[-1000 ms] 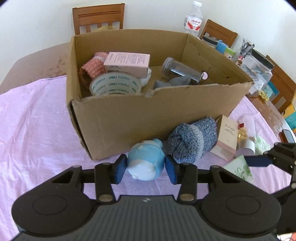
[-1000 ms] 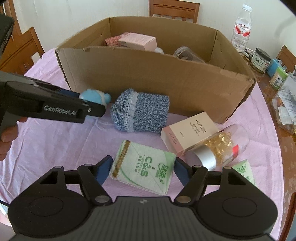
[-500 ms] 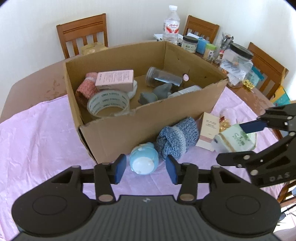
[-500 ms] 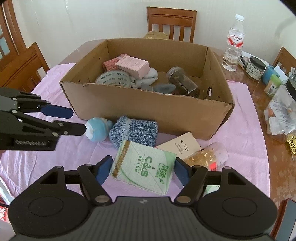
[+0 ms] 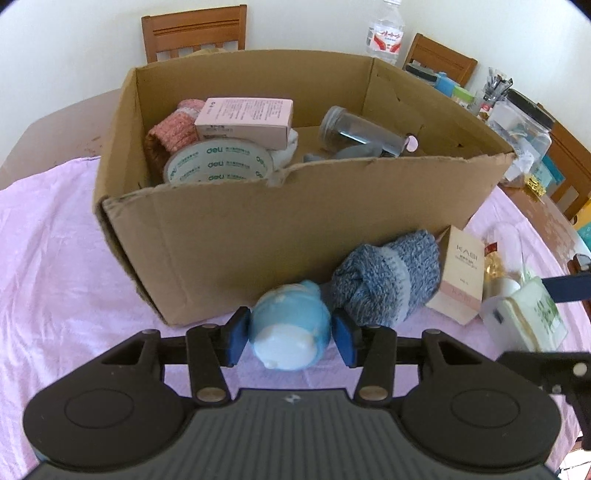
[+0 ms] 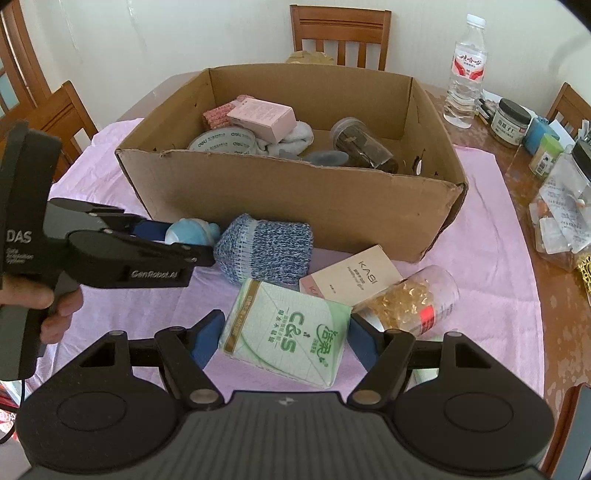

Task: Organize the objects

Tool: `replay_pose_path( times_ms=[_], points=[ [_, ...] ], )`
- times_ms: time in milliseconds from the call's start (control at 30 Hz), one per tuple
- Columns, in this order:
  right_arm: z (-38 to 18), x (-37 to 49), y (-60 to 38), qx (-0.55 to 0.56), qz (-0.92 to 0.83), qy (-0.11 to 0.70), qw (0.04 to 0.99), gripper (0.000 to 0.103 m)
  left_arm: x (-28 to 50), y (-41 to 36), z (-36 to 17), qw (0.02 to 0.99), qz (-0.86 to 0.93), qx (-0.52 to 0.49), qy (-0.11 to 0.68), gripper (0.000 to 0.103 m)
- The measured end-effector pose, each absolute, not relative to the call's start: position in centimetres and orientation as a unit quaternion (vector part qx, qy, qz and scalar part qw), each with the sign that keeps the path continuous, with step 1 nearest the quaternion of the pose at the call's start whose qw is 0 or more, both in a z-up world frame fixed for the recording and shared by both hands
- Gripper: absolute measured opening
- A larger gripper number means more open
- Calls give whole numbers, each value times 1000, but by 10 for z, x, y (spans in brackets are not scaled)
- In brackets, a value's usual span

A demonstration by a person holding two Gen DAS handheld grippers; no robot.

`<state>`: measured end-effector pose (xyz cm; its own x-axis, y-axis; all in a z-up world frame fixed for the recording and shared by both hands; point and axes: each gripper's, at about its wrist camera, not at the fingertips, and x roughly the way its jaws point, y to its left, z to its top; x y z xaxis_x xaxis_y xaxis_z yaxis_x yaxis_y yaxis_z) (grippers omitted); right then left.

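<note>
My left gripper (image 5: 290, 335) is open around a blue and white toy (image 5: 290, 326) that lies on the cloth in front of the cardboard box (image 5: 295, 229); its pads stand close beside the toy. The toy (image 6: 192, 230) also shows in the right wrist view. My right gripper (image 6: 282, 338) is shut on a green and white tissue pack (image 6: 284, 332) and holds it above the cloth. A blue knitted roll (image 5: 384, 280), a KASI carton (image 6: 351, 275) and a jar of golden capsules (image 6: 410, 299) lie by the box front.
The box holds a tape roll (image 5: 218, 164), a pink carton (image 5: 243, 118), a pink knit (image 5: 173, 129) and a clear jar (image 5: 358, 131). A water bottle (image 6: 463, 70), jars and clutter stand at the right on the bare table. Wooden chairs (image 6: 340, 33) surround the table.
My left gripper dropped back down and forward until its pads flank the blue toy. My right gripper, holding the tissue pack, came lower and closer to the box front.
</note>
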<state>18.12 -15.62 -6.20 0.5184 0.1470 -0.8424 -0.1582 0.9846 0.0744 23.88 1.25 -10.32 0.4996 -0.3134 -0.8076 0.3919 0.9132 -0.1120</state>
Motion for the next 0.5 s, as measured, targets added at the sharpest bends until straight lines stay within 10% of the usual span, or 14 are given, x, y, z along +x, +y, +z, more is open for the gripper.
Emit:
replay_pose_path(
  times_ms=[500],
  points=[
    [-38, 189, -165, -29, 111, 469, 876, 77, 227, 25, -48, 848, -262, 82, 454, 28]
  ],
)
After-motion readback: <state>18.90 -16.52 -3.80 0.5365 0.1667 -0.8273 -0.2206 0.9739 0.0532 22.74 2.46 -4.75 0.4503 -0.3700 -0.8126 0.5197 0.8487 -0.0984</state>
